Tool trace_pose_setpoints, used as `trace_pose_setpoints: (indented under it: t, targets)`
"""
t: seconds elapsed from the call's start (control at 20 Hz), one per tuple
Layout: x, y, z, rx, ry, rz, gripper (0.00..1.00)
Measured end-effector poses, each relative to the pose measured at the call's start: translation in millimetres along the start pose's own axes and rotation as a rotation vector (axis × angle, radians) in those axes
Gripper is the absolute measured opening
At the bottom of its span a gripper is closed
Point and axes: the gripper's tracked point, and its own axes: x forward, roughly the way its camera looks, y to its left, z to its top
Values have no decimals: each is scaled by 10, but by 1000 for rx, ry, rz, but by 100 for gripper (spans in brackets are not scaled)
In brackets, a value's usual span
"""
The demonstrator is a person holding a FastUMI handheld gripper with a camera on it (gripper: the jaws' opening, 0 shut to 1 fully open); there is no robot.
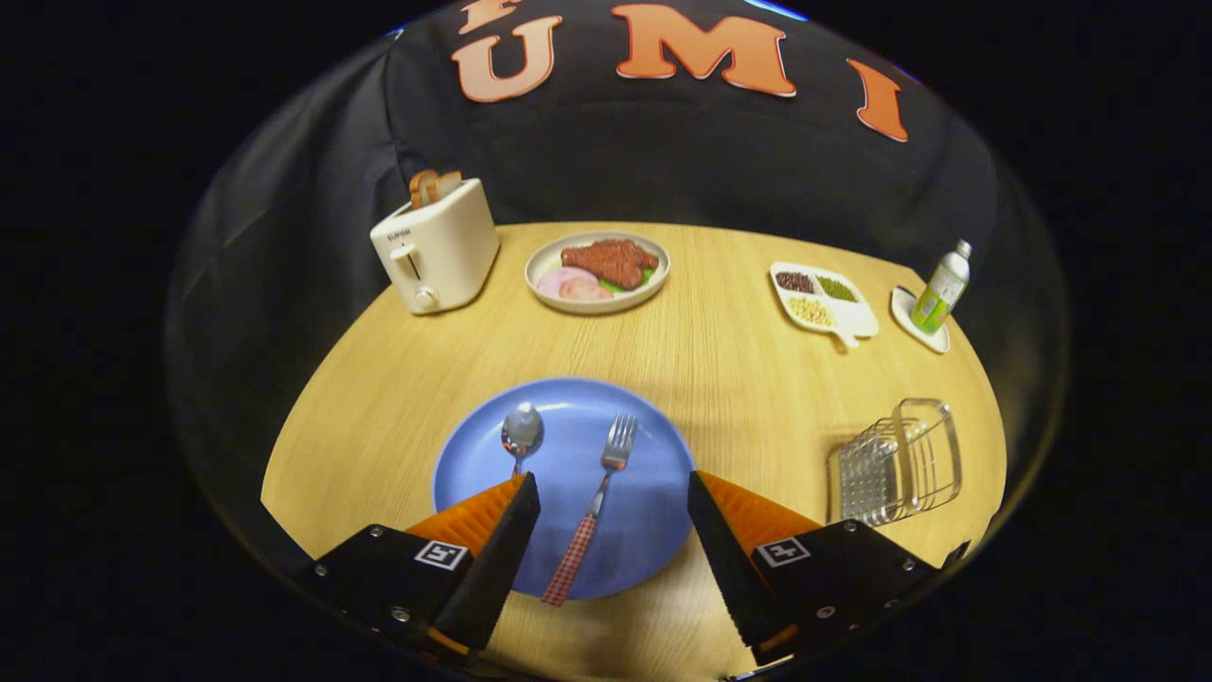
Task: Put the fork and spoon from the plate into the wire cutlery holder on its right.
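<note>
Since nothing is grasped yet, step: the approach for the first pick, with both utensils lying on the plate.
Gripper: the gripper (614,493) is spread wide and holds nothing; its fingers hang over the near part of the plate.
Fork: the fork (594,507) lies between the fingers, tines pointing away, its checked handle crossing the plate's near rim toward the gripper.
Spoon: the spoon (521,434) lies just ahead of the left finger, bowl away; its handle runs under that fingertip and is hidden.
Plate: the plate (653,530) sits on the surface (720,350), nearest to the gripper.
Holder: the holder (900,462) stands to the plate's right, apart from it, beyond the right finger; it looks empty, though the wires make that hard to confirm.
Far things: a toaster (436,248), a dish of food (597,271), a divided tray (822,297) and a bottle (943,287) stand well beyond, clear of the work.
Next move: likely drop onto the fork's handle, centre it between the fingers and close; the flat handle on a smooth plate may slide, so the grip wants to be low and square.
</note>
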Motion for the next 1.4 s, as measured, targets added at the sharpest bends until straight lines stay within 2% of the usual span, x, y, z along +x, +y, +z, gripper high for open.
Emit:
trace_pose_setpoints:
  t: [0.15,0.25,0.45,0.6,0.7,1.0,1.25,1.4]
  targets:
    - [145,11,-181,9,52,-24,86]
    - [211,27,-243,19,63,-47,75]
    - [318,109,-340,55,76,-74,49]
    - [395,105,-363,48,66,-117,25]
    - [402,103,-329,57,45,-136,14]
    - [300,108,-170,92,1,-131,6]
    - [-80,-115,99,117,-16,-104,6]
    - [-390,-411,256,131,-17,-99,6]
